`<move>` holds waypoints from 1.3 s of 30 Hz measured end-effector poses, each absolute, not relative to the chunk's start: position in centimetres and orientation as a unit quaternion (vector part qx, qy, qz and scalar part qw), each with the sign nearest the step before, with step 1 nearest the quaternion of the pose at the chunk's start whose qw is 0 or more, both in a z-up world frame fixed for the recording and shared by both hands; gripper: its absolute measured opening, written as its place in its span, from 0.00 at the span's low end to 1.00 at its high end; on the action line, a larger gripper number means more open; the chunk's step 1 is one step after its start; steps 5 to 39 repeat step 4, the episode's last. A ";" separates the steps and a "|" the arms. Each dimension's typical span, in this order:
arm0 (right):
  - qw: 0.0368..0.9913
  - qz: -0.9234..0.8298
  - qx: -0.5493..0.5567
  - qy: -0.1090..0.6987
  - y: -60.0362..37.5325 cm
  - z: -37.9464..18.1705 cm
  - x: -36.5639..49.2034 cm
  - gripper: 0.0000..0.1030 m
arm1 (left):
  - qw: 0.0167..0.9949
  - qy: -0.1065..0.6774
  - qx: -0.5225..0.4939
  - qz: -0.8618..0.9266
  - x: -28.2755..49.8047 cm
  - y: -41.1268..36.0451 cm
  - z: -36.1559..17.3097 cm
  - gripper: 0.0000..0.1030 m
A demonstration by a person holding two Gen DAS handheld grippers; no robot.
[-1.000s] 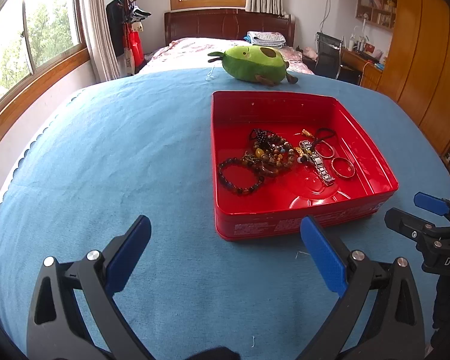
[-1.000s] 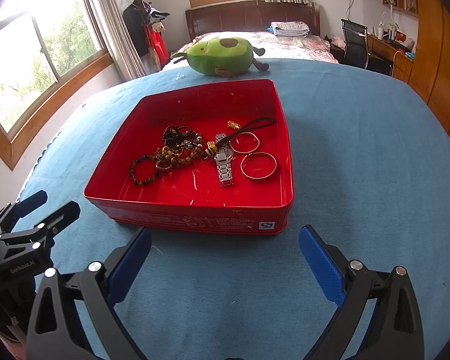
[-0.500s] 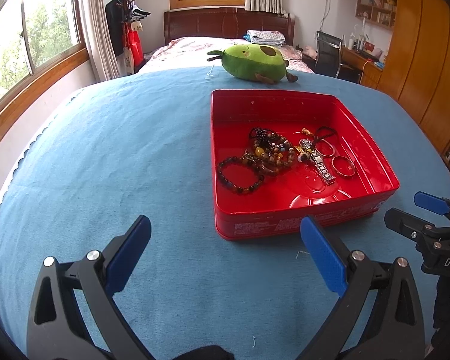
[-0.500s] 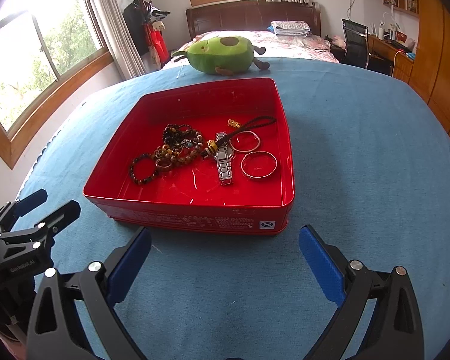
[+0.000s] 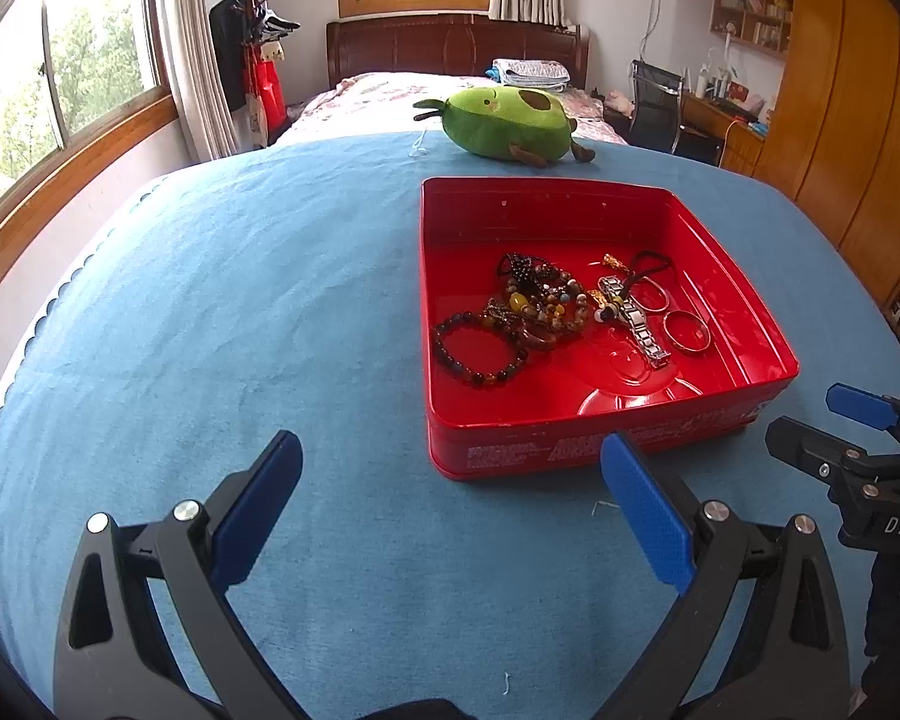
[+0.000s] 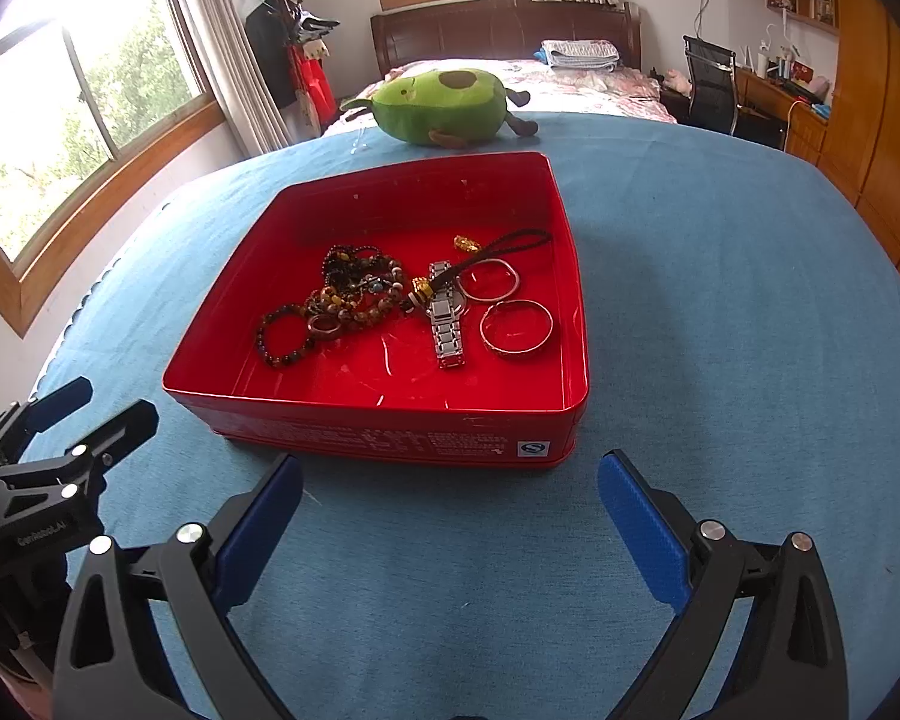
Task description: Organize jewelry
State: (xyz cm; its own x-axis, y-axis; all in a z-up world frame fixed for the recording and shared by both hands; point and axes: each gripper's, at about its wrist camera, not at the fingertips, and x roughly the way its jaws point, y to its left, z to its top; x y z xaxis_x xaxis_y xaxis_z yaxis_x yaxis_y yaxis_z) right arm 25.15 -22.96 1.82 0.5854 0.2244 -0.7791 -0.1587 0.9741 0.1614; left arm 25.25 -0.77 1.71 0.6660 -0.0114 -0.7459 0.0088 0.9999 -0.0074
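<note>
A red tin tray [image 5: 570, 447] [image 6: 390, 432] sits on the blue cloth. In it lie a dark bead bracelet [image 5: 477, 351] [image 6: 282, 339], a pile of mixed beads [image 5: 540, 300] [image 6: 354, 288], a silver watch [image 5: 636, 324] [image 6: 447, 318], two metal bangles [image 5: 687, 333] [image 6: 516, 327] and a black cord with gold charms [image 6: 498, 249]. My left gripper [image 5: 450, 504] is open and empty, in front of the tray's near left corner. My right gripper [image 6: 450, 510] is open and empty, in front of the tray's near wall. Each gripper shows at the edge of the other's view [image 5: 858, 432] [image 6: 60, 420].
A green avocado plush [image 5: 507, 123] [image 6: 441, 105] lies beyond the tray at the far edge of the blue cloth [image 5: 210, 300]. A bed, a coat stand, a desk with a chair and wooden cupboards stand further back.
</note>
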 end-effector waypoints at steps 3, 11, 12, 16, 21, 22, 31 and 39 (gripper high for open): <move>0.889 0.108 0.037 0.443 -23.0 1.8 25.2 0.96 | 0.912 0.409 0.000 -0.004 25.2 -0.8 1.7 0.96; 0.889 0.108 0.037 0.443 -23.0 1.8 25.2 0.96 | 0.912 0.409 0.000 -0.004 25.3 -0.8 1.8 0.96; 0.889 0.108 0.037 0.443 -23.0 1.8 25.2 0.96 | 0.912 0.409 0.000 -0.004 25.3 -0.8 1.8 0.96; 0.889 0.108 0.037 0.443 -23.0 1.8 25.2 0.96 | 0.912 0.409 0.000 -0.004 25.3 -0.8 1.8 0.96; 0.889 0.108 0.037 0.443 -23.0 1.8 25.2 0.96 | 0.912 0.409 0.000 -0.004 25.3 -0.8 1.8 0.96; 0.889 0.108 0.037 0.443 -23.0 1.8 25.2 0.96 | 0.912 0.409 0.000 -0.004 25.3 -0.8 1.8 0.96; 0.889 0.108 0.037 0.443 -23.0 1.8 25.2 0.96 | 0.912 0.409 0.000 -0.004 25.3 -0.8 1.8 0.96; 0.889 0.108 0.037 0.443 -23.0 1.8 25.2 0.96 | 0.912 0.409 0.000 -0.004 25.3 -0.8 1.8 0.96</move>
